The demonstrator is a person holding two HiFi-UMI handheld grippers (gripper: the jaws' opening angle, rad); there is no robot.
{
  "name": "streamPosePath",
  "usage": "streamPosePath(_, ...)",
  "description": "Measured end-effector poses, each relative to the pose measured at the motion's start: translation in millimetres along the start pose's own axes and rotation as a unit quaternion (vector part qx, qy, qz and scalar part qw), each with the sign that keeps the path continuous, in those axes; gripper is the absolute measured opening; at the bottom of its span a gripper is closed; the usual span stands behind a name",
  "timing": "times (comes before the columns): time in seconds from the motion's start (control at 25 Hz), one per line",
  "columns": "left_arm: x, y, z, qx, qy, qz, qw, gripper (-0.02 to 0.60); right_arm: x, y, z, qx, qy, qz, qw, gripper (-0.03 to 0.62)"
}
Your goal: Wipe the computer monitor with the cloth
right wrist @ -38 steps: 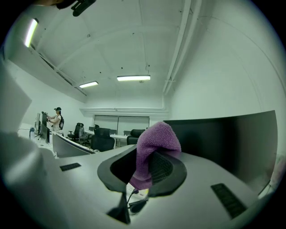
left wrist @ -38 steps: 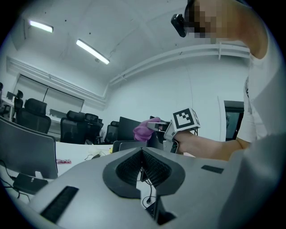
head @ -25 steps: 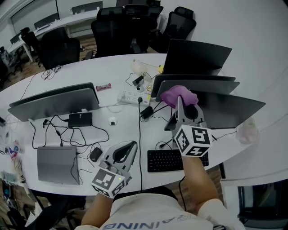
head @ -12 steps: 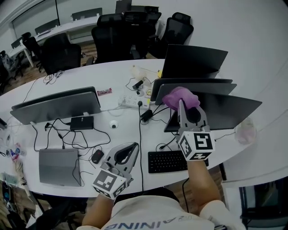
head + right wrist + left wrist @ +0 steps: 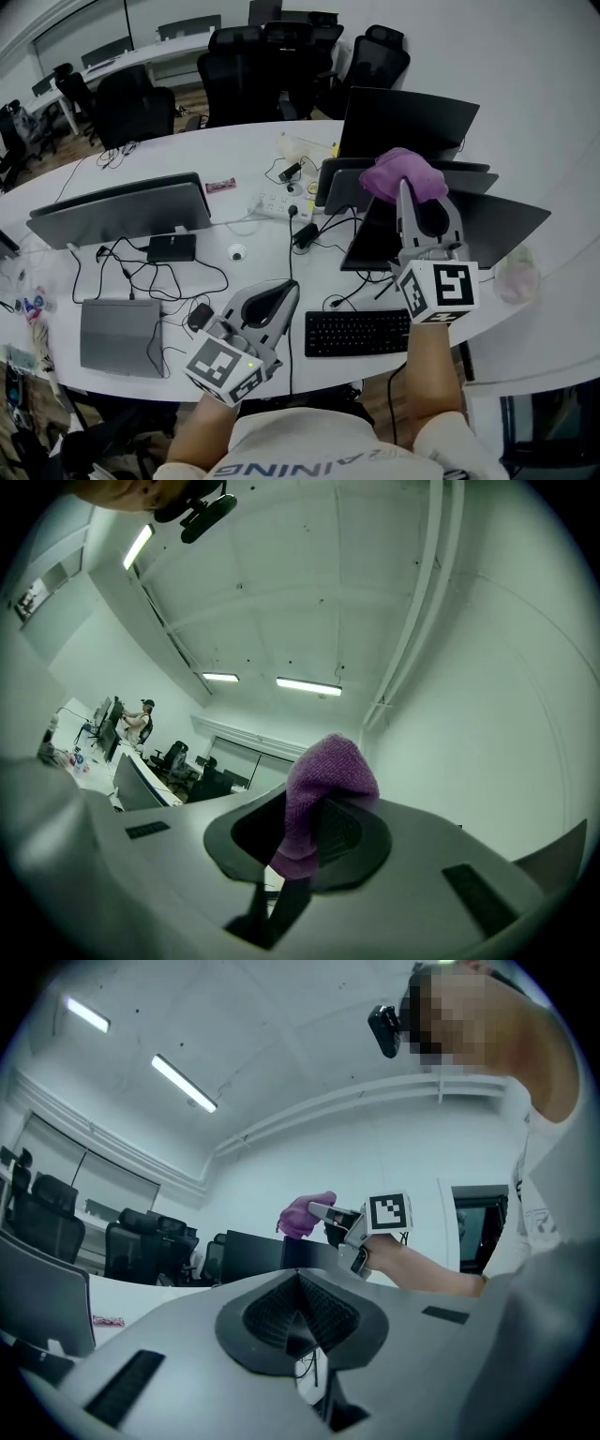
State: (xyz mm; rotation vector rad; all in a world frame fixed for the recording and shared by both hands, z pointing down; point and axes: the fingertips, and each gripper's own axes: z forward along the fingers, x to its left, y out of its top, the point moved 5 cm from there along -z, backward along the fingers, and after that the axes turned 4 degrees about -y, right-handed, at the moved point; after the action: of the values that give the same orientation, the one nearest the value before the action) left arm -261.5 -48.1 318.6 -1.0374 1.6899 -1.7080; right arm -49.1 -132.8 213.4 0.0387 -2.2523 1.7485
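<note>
A flat black keyboard lies at the near edge of the curved white table. Well to the keyboard's left sits a closed grey laptop, with a small black mouse nearer it. Beyond the keyboard lie a white power strip and, further left, a red snack wrapper. Black office chairs stand far beyond.

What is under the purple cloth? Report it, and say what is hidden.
The purple cloth, pinched in the right gripper, sits above the top edge of a dark monitor. The cloth covers that stretch of edge, so whether it touches the monitor cannot be seen.
</note>
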Motion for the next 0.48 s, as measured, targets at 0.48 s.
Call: streamPosePath(0.48, -26.9, 0.0, 25.3, -0.002, 0.059, 0.02, 0.9981, 0.007, -38.9, -10.0, 45.9, 0.025, 0.003, -0.037, 0.999, 0.055)
